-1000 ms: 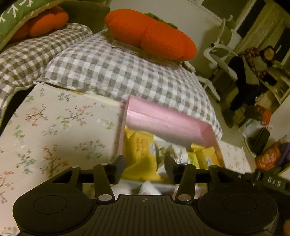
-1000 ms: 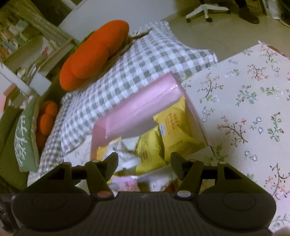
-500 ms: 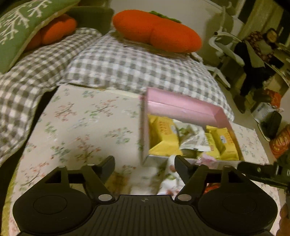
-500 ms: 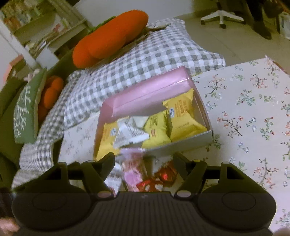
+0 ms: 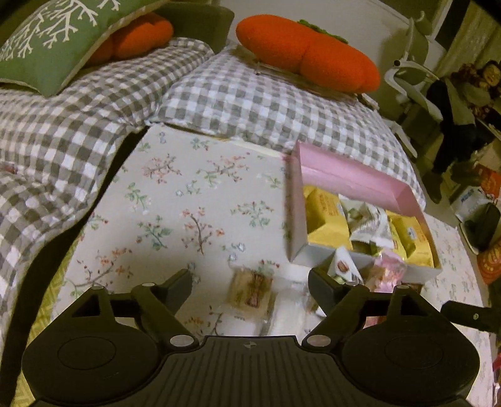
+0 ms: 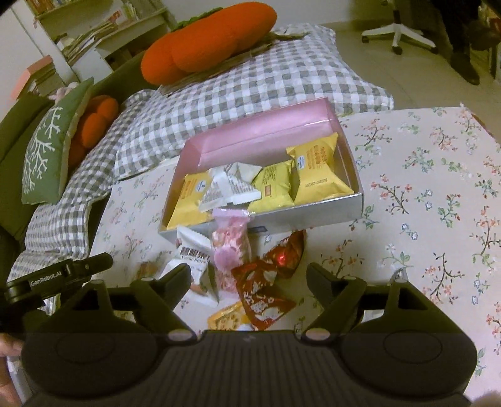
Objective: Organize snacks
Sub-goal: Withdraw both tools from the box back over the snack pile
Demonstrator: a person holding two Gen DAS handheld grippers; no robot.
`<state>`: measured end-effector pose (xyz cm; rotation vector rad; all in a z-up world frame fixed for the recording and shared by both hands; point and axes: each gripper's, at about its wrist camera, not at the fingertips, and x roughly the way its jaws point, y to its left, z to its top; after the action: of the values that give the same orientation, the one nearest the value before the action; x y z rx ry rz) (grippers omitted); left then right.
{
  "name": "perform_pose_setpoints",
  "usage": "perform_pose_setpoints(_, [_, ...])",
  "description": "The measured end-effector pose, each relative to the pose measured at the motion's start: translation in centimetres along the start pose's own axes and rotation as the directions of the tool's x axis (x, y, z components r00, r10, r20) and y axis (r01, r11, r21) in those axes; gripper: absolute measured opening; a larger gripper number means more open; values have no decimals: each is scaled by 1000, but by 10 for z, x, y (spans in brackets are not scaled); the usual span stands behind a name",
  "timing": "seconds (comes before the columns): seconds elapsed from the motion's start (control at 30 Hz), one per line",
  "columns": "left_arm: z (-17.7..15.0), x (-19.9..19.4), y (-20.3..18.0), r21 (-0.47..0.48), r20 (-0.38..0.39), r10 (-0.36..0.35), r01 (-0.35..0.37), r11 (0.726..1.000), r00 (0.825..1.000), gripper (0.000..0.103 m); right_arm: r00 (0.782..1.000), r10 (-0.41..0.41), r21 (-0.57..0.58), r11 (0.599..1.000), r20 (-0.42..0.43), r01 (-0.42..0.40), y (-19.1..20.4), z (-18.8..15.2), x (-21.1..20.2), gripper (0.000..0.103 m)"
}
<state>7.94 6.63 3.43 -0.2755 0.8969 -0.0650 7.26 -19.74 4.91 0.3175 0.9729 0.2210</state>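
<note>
A pink-lined box [image 6: 266, 137] [image 5: 353, 175] sits on the floral cloth, holding yellow snack packs [image 6: 316, 175] and white wrappers [image 6: 231, 184]. In front of it lie loose snacks: a pink pack [image 6: 230, 244], red packets [image 6: 263, 291], a white packet [image 6: 194, 253]. My right gripper [image 6: 247, 278] hovers over this pile, its jaws opening, pads touching nothing. My left gripper [image 5: 250, 285] hangs above a clear-wrapped brown biscuit [image 5: 250, 291] left of the box, jaws also opening, nothing pressed between them.
A floral tablecloth [image 5: 175, 206] covers the table. Grey checked cushions [image 5: 250, 94], an orange carrot plush [image 5: 307, 59] and a green pillow [image 5: 53, 40] lie behind. An office chair [image 6: 397, 28] stands on the floor beyond.
Both grippers pulled back from the box and their jaws spread wider. The loose snack pile in front of the box came into view; the left view shifted leftward.
</note>
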Motion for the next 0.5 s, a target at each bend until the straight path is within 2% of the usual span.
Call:
perform_pose_setpoints(0.17, [-13, 4, -15, 54, -33, -22, 24, 998, 999, 83, 1000, -5, -5, 1000, -17, 4, 1, -4, 1, 78])
perform_pose_setpoints(0.33, [-29, 13, -34, 111, -97, -54, 65, 992, 994, 83, 1000, -6, -12, 1000, -29, 6, 1, -8, 0, 78])
perform_pose_setpoints(0.5, [-44, 27, -45, 169, -154, -8, 34, 985, 988, 83, 996, -39, -39, 999, -79, 36, -1, -21, 3, 82])
